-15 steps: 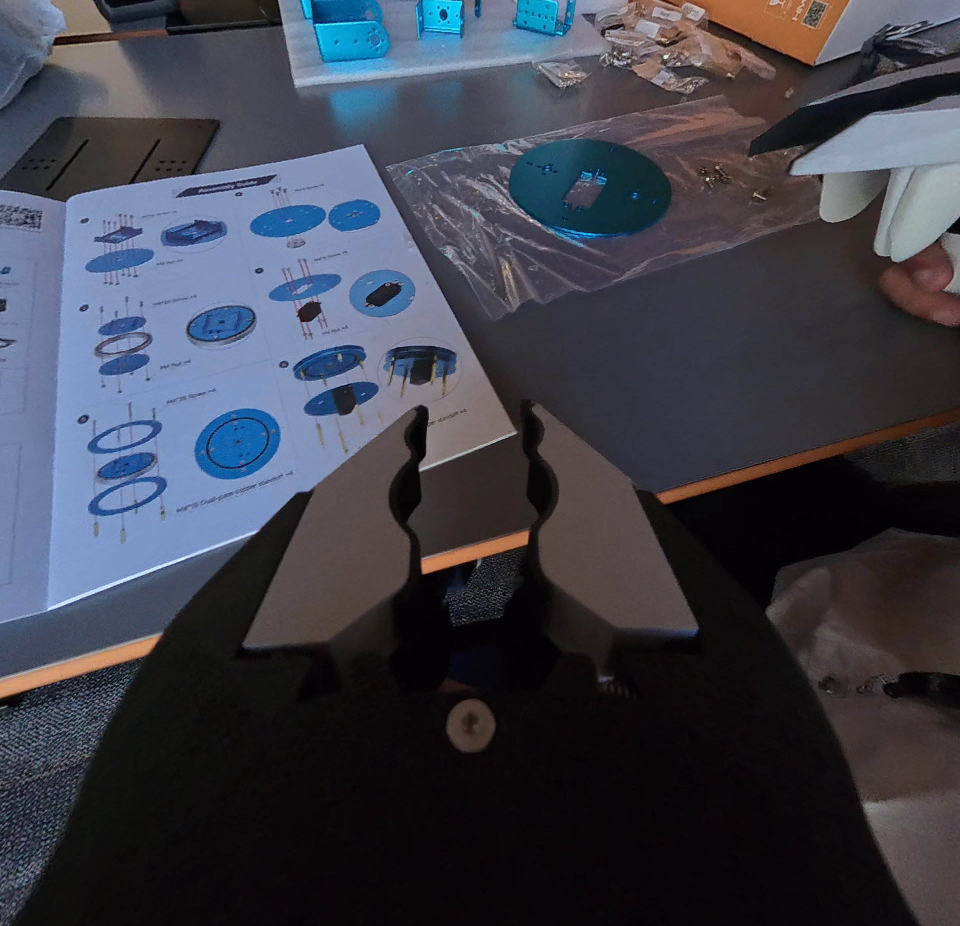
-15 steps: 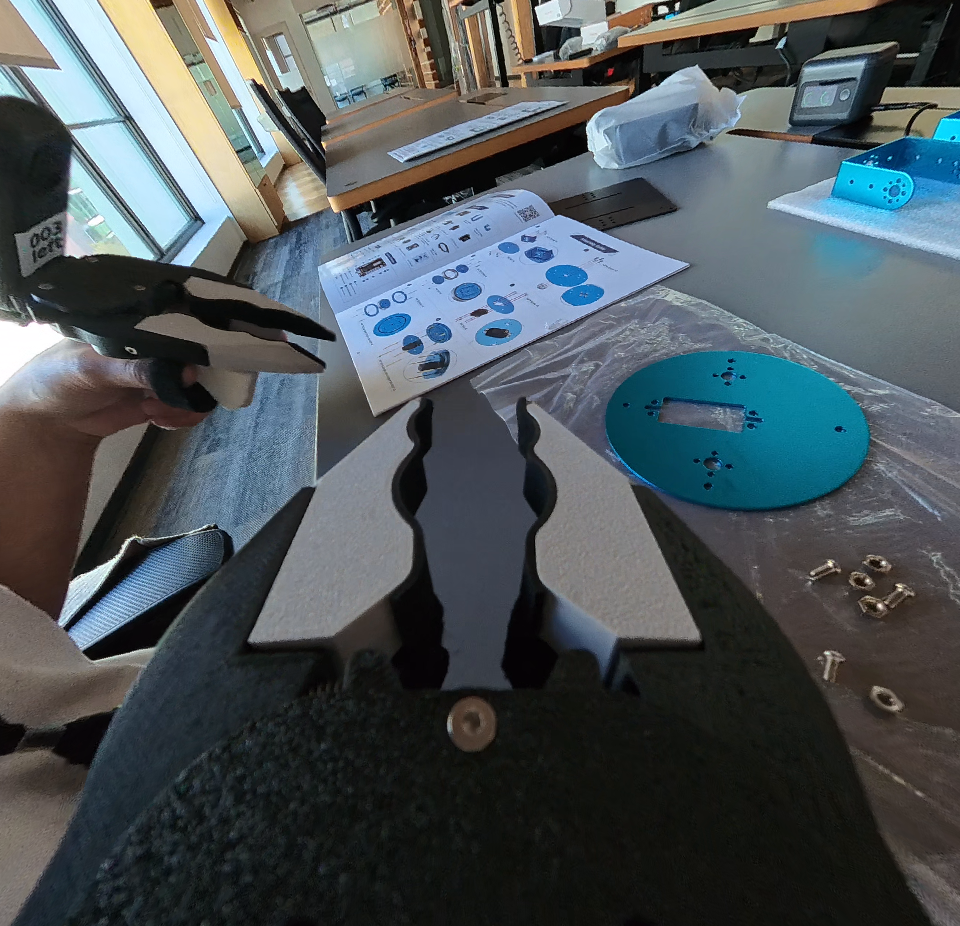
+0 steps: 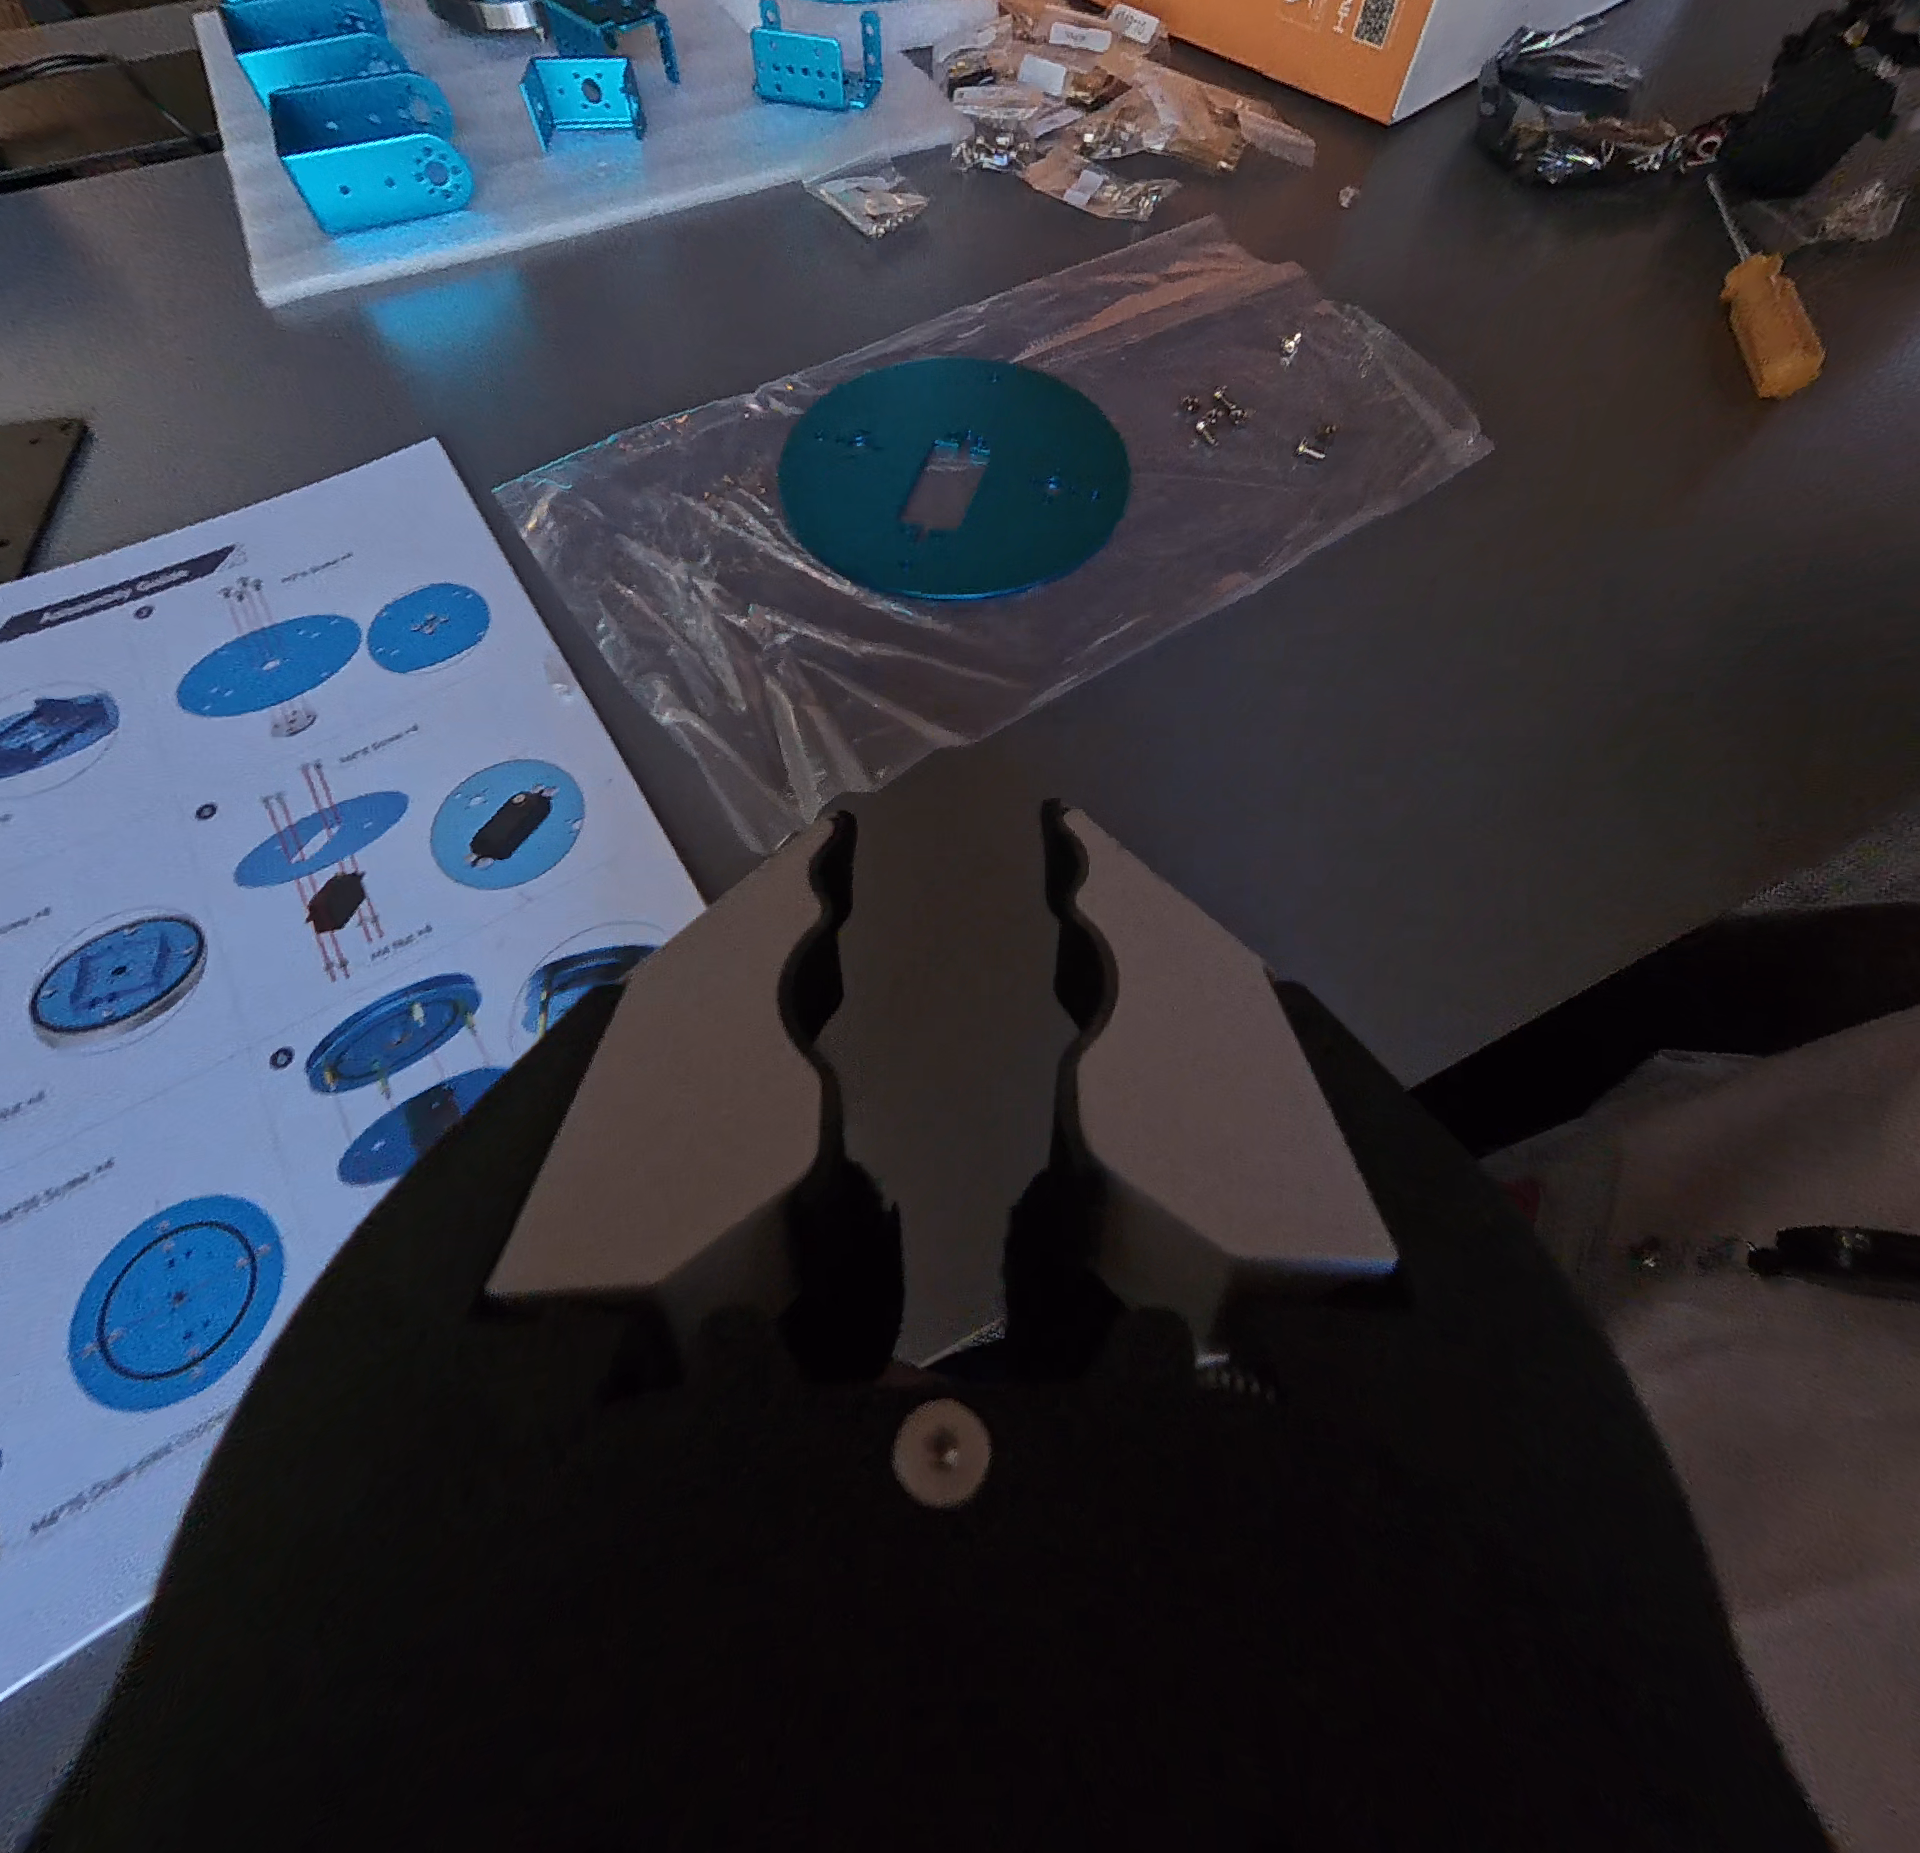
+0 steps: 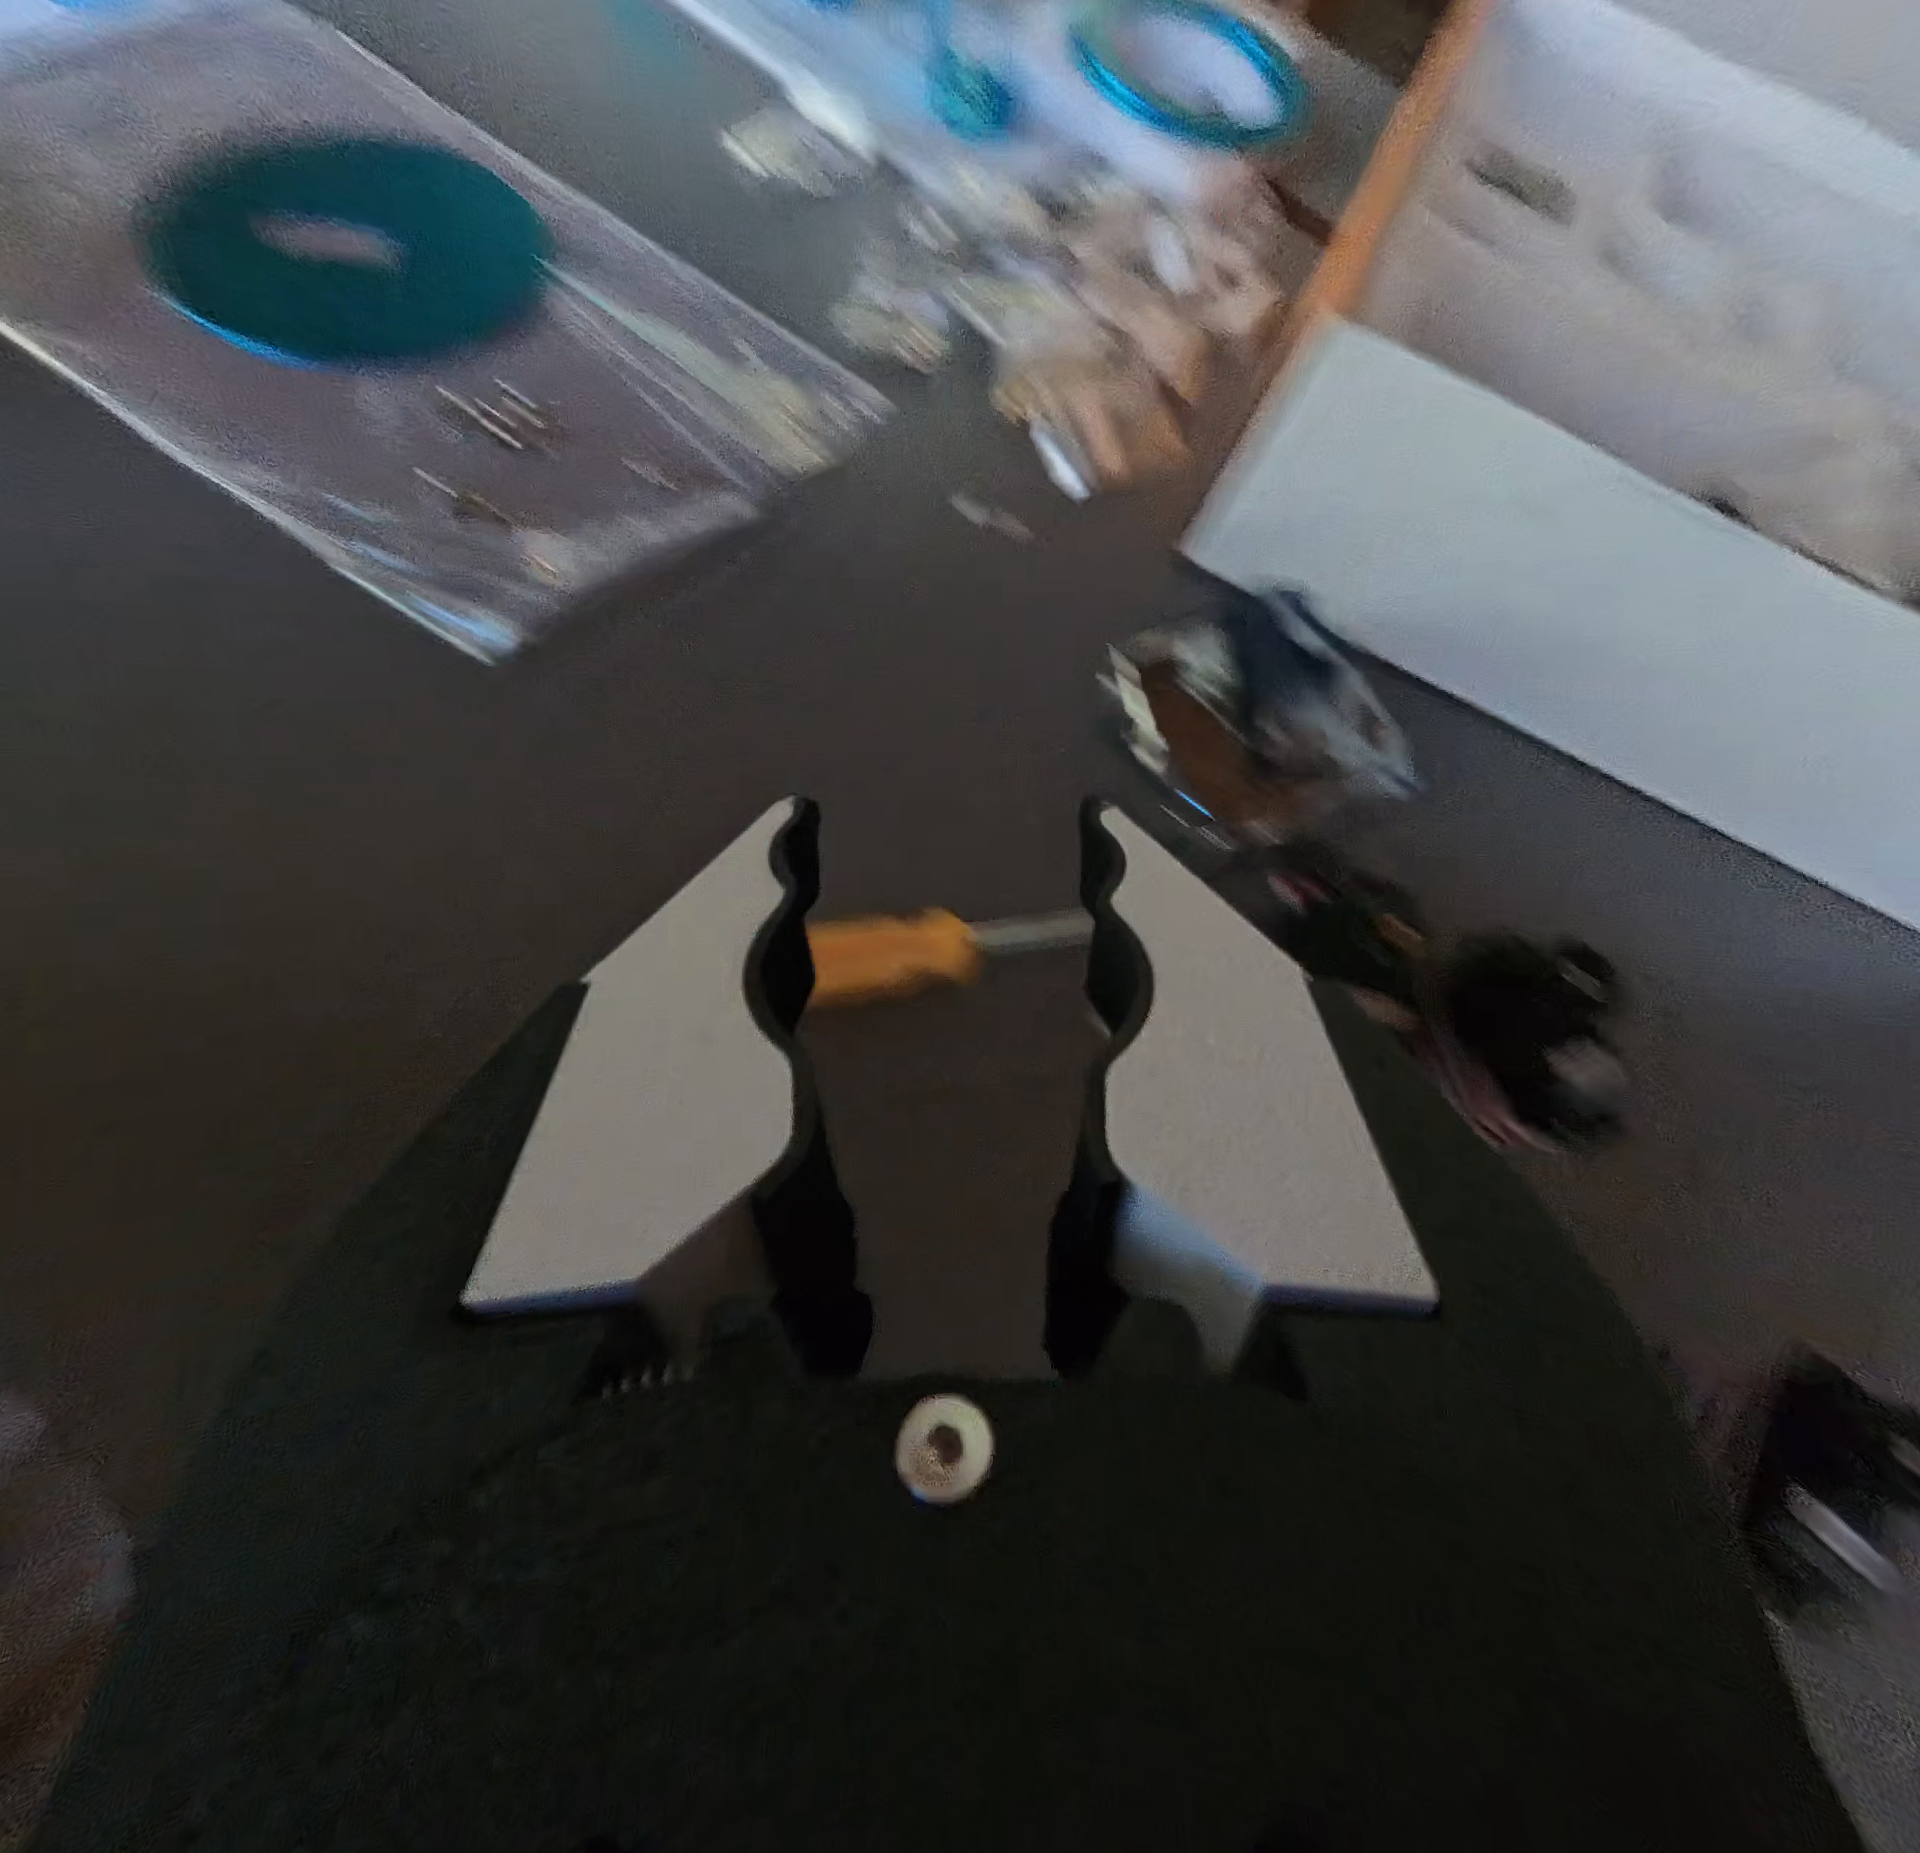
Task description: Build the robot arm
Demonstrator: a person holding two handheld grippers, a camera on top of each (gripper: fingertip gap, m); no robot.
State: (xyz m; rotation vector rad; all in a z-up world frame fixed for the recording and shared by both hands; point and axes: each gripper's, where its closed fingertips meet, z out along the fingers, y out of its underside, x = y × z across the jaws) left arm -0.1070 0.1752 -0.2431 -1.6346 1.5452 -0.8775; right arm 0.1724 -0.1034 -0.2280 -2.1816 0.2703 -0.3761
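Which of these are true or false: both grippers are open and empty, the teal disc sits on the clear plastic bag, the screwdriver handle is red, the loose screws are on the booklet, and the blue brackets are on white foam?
1. Both grippers are open and empty. True: the left gripper and right gripper show spread jaws with nothing between them.
2. The teal disc sits on the clear plastic bag. True.
3. The screwdriver handle is red. False: it is yellow-orange.
4. The loose screws are on the booklet. False: they lie on the plastic bag, beside the disc.
5. The blue brackets are on white foam. True.
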